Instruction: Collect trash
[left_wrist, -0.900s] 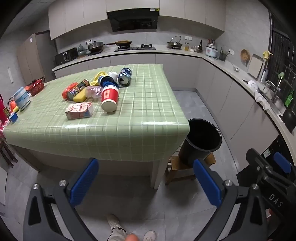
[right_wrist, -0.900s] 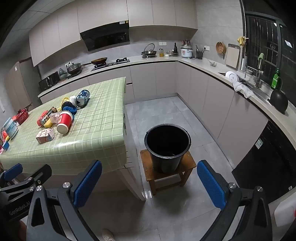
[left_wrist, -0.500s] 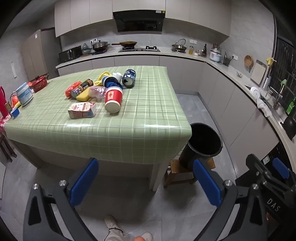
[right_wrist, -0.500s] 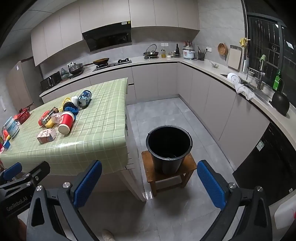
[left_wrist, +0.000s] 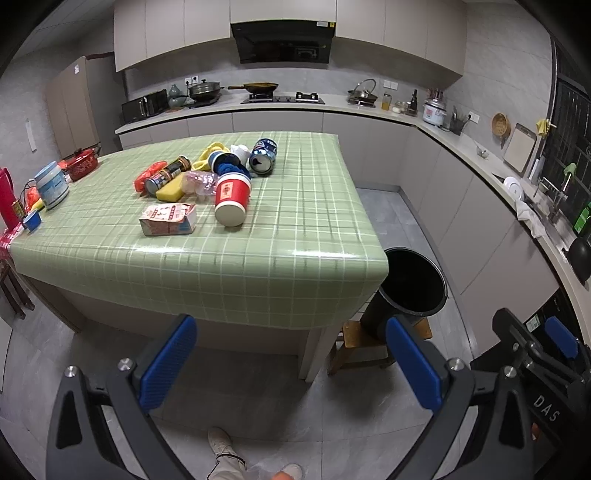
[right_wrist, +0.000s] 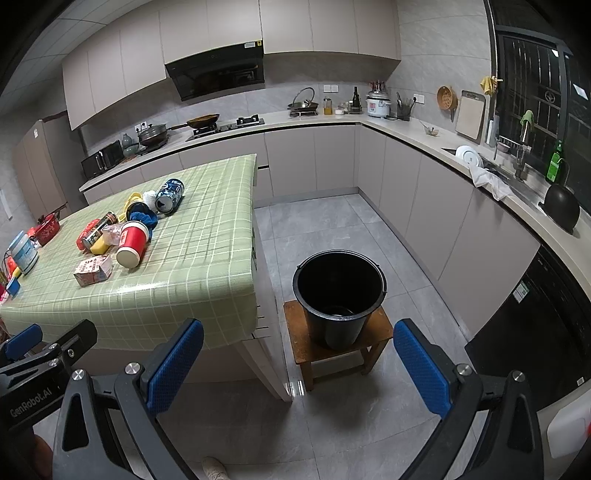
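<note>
Left wrist view looks down past the left hand-held gripper (left_wrist: 288, 365), whose blue pads stand wide apart with nothing between them, held out over the grey floor short of the worktop (left_wrist: 303, 229) with its green checked cover. From this hand-held gripper the trash lies well away at about eleven o'clock, gathered on the far left half of the worktop: a red paper cup (left_wrist: 232, 197) on its side with its base turned toward the camera, a small printed carton (left_wrist: 168, 219) just to the cup's nine o'clock, a blue drink can (left_wrist: 263, 156) on its side at the cup's one o'clock, and behind the cup a dark can (left_wrist: 168, 174), a yellow piece (left_wrist: 170, 191), crumpled clear plastic (left_wrist: 201, 182) and a blue cup (left_wrist: 221, 162) packed close together. A black bucket (left_wrist: 413, 280) stands on a wooden stool (left_wrist: 351, 332) at about one o'clock, partly hidden by the worktop's near corner. Right wrist view shows the right hand-held gripper (right_wrist: 297, 362) likewise spread wide and empty over the floor, with the same bucket (right_wrist: 340, 295) near it at twelve o'clock, open and dark inside, and the heap of trash well apart at ten o'clock. A shoe (left_wrist: 219, 443) of the person shows at six o'clock in the left view.
</note>
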